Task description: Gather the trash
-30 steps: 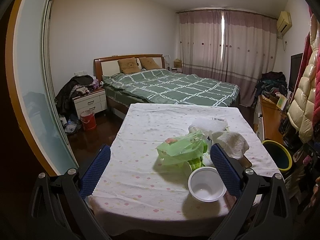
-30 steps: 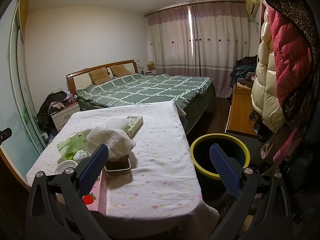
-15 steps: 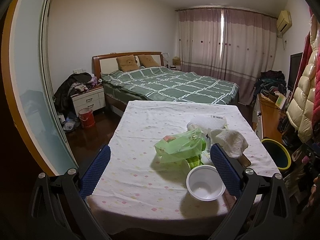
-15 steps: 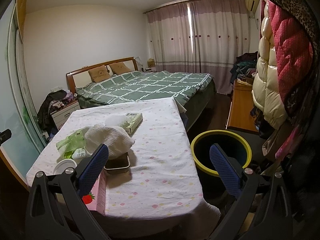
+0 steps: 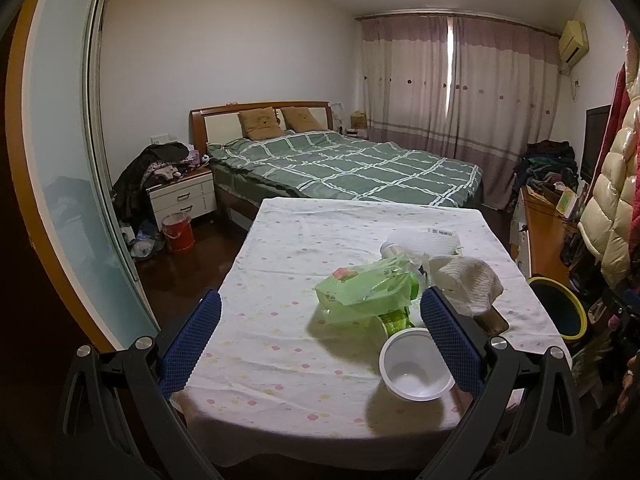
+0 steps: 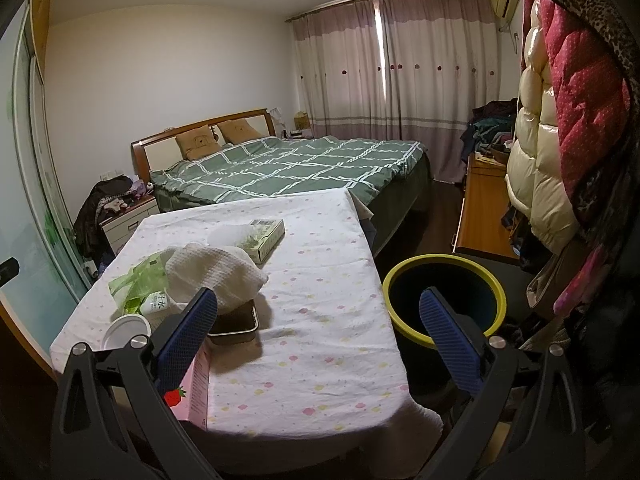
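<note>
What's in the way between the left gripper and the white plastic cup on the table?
Nothing visible. The left gripper is open above the near table edge, and the white cup stands just inside its right finger, in the open. The green bag and white cloth lie behind the cup.

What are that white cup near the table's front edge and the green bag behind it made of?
The white cup looks like thin, smooth plastic: glossy, slightly translucent walls. The green bag seems to be thin plastic film: crinkled, shiny and see-through.
</note>
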Demonstrator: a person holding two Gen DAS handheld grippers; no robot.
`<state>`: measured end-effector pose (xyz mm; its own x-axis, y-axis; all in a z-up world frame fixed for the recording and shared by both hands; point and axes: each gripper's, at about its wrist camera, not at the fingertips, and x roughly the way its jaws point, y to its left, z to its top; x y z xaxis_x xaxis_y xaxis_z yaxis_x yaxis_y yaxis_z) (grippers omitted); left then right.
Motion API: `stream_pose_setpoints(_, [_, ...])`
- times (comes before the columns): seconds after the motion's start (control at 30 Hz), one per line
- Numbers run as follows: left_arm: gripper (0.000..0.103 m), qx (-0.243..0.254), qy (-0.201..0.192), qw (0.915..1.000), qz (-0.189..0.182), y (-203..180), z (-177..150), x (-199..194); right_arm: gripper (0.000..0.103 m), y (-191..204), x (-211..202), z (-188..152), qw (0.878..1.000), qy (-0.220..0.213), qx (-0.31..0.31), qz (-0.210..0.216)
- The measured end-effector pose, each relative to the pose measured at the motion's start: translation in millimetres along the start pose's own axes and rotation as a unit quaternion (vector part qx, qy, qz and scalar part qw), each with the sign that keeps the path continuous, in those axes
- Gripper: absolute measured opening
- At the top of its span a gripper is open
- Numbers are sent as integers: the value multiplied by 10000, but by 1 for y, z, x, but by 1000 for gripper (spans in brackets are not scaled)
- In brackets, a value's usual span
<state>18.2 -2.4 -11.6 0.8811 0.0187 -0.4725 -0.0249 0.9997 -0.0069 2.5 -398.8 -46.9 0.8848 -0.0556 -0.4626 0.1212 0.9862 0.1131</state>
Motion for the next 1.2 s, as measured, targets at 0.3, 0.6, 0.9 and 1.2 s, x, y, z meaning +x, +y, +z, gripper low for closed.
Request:
stream_pose_setpoints(0.3, [98, 5, 87, 10000, 15, -1, -4, 6, 97, 0, 2, 0, 10000, 8, 48, 4])
stream_pose_setpoints(0.6, [98, 117, 90, 9999, 3, -6, -4, 9, 97, -3, 5, -2, 10000, 43, 86, -15])
stream_pose_setpoints(0.9, [98, 151, 116, 9998, 13, -7, -5, 14, 97, -3, 13, -3, 9999, 134, 84, 2])
stream_pose_setpoints(1.2, [98, 87, 1, 10000, -10, -2, -6, 17, 97, 31, 28, 17, 9976, 170, -149, 653])
